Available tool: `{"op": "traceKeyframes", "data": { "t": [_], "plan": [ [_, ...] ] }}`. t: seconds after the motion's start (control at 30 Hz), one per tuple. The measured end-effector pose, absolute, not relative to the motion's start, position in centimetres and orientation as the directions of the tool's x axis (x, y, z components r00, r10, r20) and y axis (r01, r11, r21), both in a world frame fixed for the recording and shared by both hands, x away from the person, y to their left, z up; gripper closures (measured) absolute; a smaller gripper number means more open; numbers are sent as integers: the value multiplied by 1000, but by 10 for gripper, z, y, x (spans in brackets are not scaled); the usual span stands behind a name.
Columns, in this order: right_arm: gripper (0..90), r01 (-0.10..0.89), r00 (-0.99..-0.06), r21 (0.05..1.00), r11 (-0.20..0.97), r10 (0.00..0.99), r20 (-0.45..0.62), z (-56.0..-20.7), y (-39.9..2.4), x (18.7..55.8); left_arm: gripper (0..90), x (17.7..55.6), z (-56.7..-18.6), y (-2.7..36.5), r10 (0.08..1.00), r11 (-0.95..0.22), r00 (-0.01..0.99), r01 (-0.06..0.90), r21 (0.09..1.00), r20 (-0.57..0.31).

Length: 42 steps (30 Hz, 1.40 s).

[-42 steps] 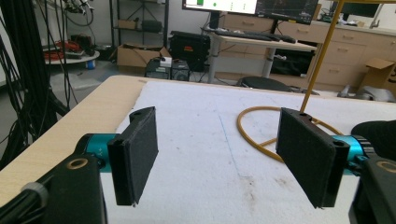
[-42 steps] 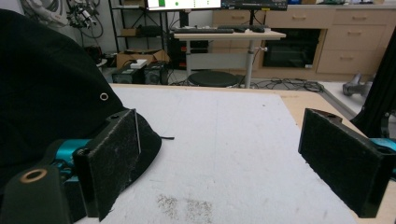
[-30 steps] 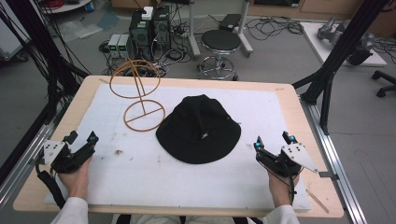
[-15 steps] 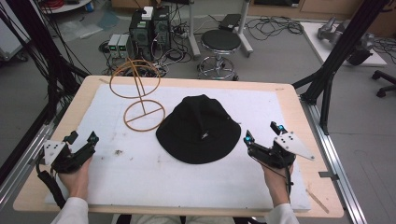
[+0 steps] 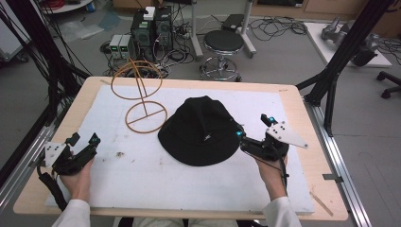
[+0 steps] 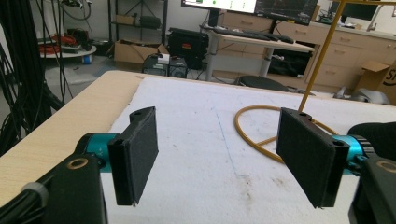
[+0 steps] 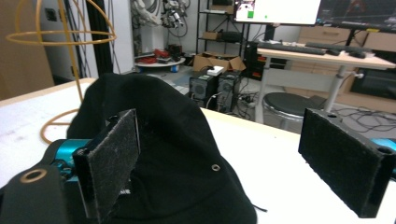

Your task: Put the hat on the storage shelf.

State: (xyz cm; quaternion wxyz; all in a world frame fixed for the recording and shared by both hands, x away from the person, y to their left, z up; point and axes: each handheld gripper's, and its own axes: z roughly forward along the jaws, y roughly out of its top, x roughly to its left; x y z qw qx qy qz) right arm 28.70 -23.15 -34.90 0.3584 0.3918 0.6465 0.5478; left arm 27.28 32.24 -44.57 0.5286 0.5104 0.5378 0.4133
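Observation:
A black bucket hat (image 5: 203,130) lies brim-down in the middle of the white mat (image 5: 142,179). Behind and to its left stands a golden wire hat stand (image 5: 139,94) with a ring base. My right gripper (image 5: 253,126) is open at the hat's right brim, its left fingertip at the brim's edge. In the right gripper view the hat (image 7: 163,154) lies behind the left pad (image 7: 114,158), and the right gripper (image 7: 229,158) holds nothing. My left gripper (image 5: 84,139) rests open near the mat's left edge. In the left gripper view, the left gripper (image 6: 224,158) has the stand's base (image 6: 261,140) ahead of it.
The wooden table (image 5: 307,142) borders the mat on all sides. Black frame posts (image 5: 340,61) rise at the table's back right and left. A stool (image 5: 223,42) and computer boxes (image 5: 151,26) stand on the floor behind the table.
My right gripper has moved left and forward from the mat's right side up to the hat's brim. The left gripper and the hat have stayed put.

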Motion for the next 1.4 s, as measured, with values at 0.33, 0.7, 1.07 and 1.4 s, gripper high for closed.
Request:
{"op": "traceKeyframes", "data": {
  "t": [0.33,0.7,1.07,1.4],
  "plan": [
    [119,148,-479,981,128,877,-42,-343,-210,300,298,274,-446,322,986,137,82,113,984,-147],
    [118,176,-526,965,193,847,-74,-343,-173,319,298,276,-446,321,984,140,94,114,984,-151],
    [119,224,-538,955,193,842,-44,-360,-143,343,298,276,-446,322,984,140,95,114,984,-151],
    [118,266,-546,938,224,836,-45,-376,-123,355,298,275,-446,323,984,145,90,114,983,-155]
  ]
}}
